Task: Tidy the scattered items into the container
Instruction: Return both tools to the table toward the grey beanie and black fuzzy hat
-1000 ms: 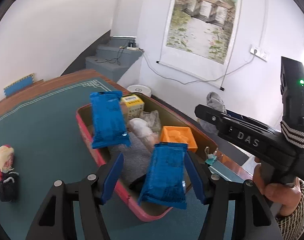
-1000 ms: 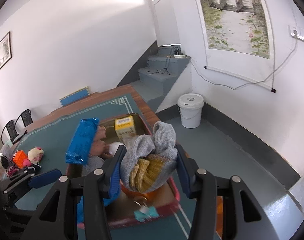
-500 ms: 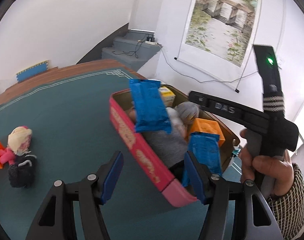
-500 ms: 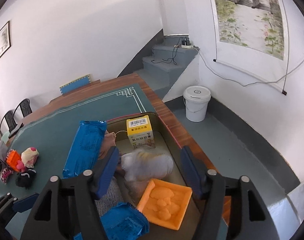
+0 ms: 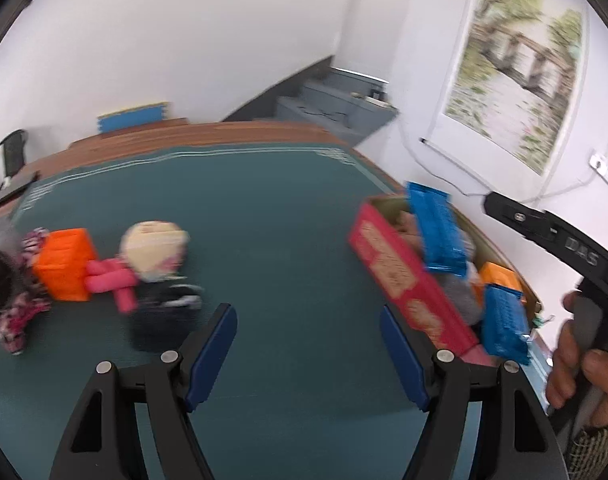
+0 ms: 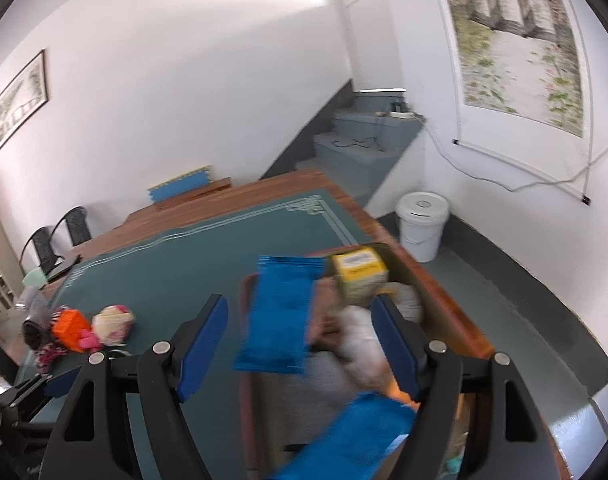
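Left wrist view: left gripper point(image 5: 308, 344) empty, blue-padded fingers point(image 5: 212, 348) spread wide above the green mat point(image 5: 263, 240) covering the surface. Off to the left on the mat, a blurred cluster of scattered items: orange block point(image 5: 65, 264), cream-headed doll point(image 5: 155, 252) with pink limbs and dark body, and a dark furry item point(image 5: 1, 280) with pink-patterned fabric at the far edge. To the right, the red-walled container point(image 5: 404, 276), holding an upright blue packet point(image 5: 438, 232), a second blue packet point(image 5: 504, 326) at its near end, an orange tray point(image 5: 500, 276) and grey cloth point(image 5: 460, 292). Right gripper body, marked DAS, gripped by a hand point(image 5: 580, 360) at the frame's right edge.

Right wrist view: right gripper point(image 6: 299, 344) also empty, fingers point(image 6: 396, 348) held well apart over the container point(image 6: 245, 396). Between them, much blurred, a blue packet point(image 6: 279, 316) standing up from the box; beside it a yellow carton point(image 6: 358, 276) and pale bundled cloth point(image 6: 356, 340); another blue packet point(image 6: 356, 436) lower down. Orange block point(image 6: 69, 328) and doll point(image 6: 113, 320) together far left on the mat point(image 6: 183, 264). White bucket point(image 6: 422, 224) on the floor beyond the surface's edge.
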`<control>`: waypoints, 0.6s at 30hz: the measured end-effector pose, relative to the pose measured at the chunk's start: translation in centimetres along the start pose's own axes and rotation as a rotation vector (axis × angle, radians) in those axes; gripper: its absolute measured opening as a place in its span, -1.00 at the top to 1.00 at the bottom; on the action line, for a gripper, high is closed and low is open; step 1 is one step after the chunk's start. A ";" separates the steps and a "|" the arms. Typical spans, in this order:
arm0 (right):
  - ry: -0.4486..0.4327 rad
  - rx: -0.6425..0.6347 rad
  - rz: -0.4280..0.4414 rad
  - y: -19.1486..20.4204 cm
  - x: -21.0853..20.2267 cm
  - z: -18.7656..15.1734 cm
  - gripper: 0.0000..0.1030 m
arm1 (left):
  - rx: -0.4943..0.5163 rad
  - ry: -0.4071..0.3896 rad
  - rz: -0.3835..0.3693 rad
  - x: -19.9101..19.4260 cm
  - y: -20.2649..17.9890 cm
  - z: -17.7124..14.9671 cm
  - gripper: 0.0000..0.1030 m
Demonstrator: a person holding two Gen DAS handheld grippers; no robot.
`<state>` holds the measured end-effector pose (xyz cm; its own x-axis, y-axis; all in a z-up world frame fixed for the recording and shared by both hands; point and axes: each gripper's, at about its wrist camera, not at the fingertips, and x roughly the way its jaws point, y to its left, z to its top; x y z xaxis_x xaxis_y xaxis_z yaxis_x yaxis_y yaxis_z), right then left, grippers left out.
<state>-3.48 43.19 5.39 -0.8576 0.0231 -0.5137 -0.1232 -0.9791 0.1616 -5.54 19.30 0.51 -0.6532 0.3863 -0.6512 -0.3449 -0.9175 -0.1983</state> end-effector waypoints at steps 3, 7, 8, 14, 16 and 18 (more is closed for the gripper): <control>0.005 -0.027 0.044 2.7 0.0 -0.1 -0.50 | -0.032 -0.008 0.044 -0.7 2.3 -0.2 -0.46; 0.026 -0.047 0.096 5.7 0.5 -0.5 -0.51 | -0.088 -0.019 0.132 -1.6 6.0 -0.2 -0.46; 0.032 -0.052 0.107 6.5 0.7 -0.7 -0.51 | -0.095 -0.022 0.149 -1.7 6.7 0.0 -0.46; 0.083 -0.098 0.153 10.8 2.2 -2.7 -0.51 | -0.126 -0.055 0.241 -2.8 10.8 1.2 -0.46; 0.101 -0.119 0.161 11.9 2.7 -3.5 -0.51 | -0.133 -0.073 0.266 -3.2 12.0 1.8 -0.47; 0.115 -0.141 0.162 12.7 3.2 -4.3 -0.51 | -0.146 -0.090 0.288 -3.4 13.2 2.2 -0.58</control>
<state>-5.66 29.94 2.22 -0.7969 -0.1520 -0.5847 0.0893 -0.9868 0.1348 -9.35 6.10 1.73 -0.7688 0.1100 -0.6299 -0.0417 -0.9916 -0.1222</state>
